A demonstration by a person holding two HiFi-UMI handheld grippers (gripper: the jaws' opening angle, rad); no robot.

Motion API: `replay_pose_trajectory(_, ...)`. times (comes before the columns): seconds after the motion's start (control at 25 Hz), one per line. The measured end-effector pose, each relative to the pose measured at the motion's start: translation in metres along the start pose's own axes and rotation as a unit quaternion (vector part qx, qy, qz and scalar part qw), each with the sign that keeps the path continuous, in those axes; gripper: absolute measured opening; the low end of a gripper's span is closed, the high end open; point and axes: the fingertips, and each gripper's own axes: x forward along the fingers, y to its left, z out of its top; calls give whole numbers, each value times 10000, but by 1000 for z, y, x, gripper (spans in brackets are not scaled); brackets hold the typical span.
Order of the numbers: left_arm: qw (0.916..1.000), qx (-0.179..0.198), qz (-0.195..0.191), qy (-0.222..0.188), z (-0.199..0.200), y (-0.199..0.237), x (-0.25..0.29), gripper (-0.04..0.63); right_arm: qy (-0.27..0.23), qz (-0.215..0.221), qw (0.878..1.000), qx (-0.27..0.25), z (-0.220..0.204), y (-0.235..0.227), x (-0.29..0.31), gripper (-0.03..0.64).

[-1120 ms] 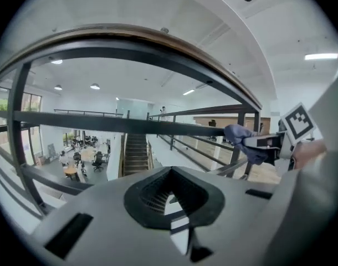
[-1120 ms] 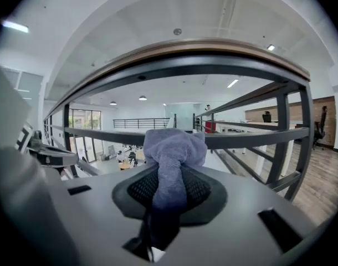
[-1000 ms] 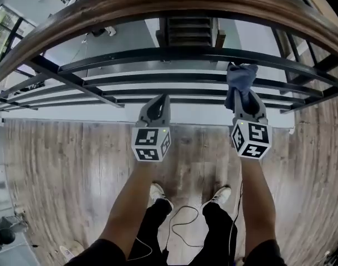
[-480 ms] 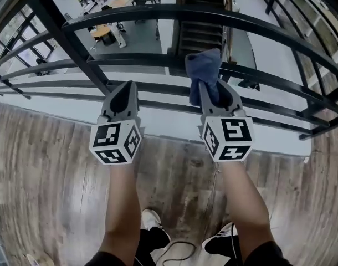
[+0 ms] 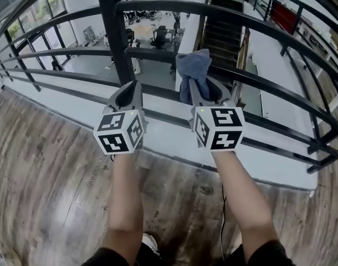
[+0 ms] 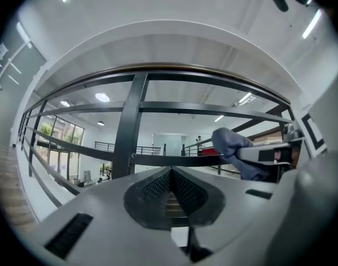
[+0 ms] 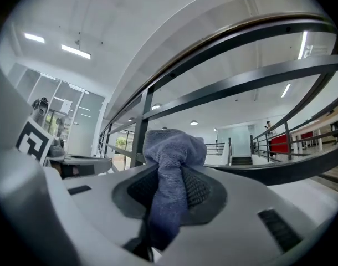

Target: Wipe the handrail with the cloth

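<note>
A blue-grey cloth (image 5: 192,71) sticks up in a bunch from my right gripper (image 5: 204,91), which is shut on it. In the right gripper view the cloth (image 7: 172,148) hangs down between the pads. The wooden-topped handrail (image 7: 241,31) arcs well above it, apart from the cloth. My left gripper (image 5: 128,91) is level with the right one, to its left, shut and holding nothing (image 6: 172,170). In the left gripper view the handrail (image 6: 174,68) curves overhead, with the cloth (image 6: 235,148) at the right.
A black upright post (image 5: 116,32) stands just behind the left gripper. Black horizontal rails (image 5: 280,96) run across in front of both grippers. Past them are a staircase (image 5: 221,21) and a lower hall. Wooden floor (image 5: 47,165) lies underfoot.
The head view has swung upward, so the brown handrail has left its top edge. Both grippers now sit closer together by the post. The cloth stays held in the right gripper.
</note>
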Motion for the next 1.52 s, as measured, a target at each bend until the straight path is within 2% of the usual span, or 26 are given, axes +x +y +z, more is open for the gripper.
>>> replay_pose_trajectory(0.08,9999,37,-29,-91,13,12,-5,-2,91,95,9999,-48,10,20,22,91)
replay_pose_trajectory(0.28,9999,129,1,-68,31,62,8,-2,263,258,9973,-642,31,74,87,91)
replay_pose_trajectory(0.48,9997,201,121,-31,45,112,24,-2,666,196,9971,-309,38,104,154,91)
replay_pose_trajectory(0.56,9995,258,32,171,45,125,33,-2,1012,33,9948,-144,28,107,181,91)
replay_pose_trajectory(0.68,9989,136,-135,439,39,142,47,-2,1434,-138,9896,-6,15,113,218,91)
replay_pose_trajectory(0.88,9968,559,-16,575,32,168,50,-2,1908,-265,9812,-87,5,131,239,91)
replay_pose_trajectory(1.04,9975,461,61,526,43,157,60,-2,1992,-188,9793,-309,11,120,230,91)
replay_pose_trajectory(1.16,9978,422,104,492,49,148,50,-2,2013,-353,9779,-445,18,108,216,91)
replay_pose_trajectory(1.32,9987,236,150,423,49,136,39,-2,1941,-355,9798,-317,18,97,196,91)
replay_pose_trajectory(1.52,9980,325,25,545,46,96,42,-2,1981,-477,9790,-98,15,56,166,91)
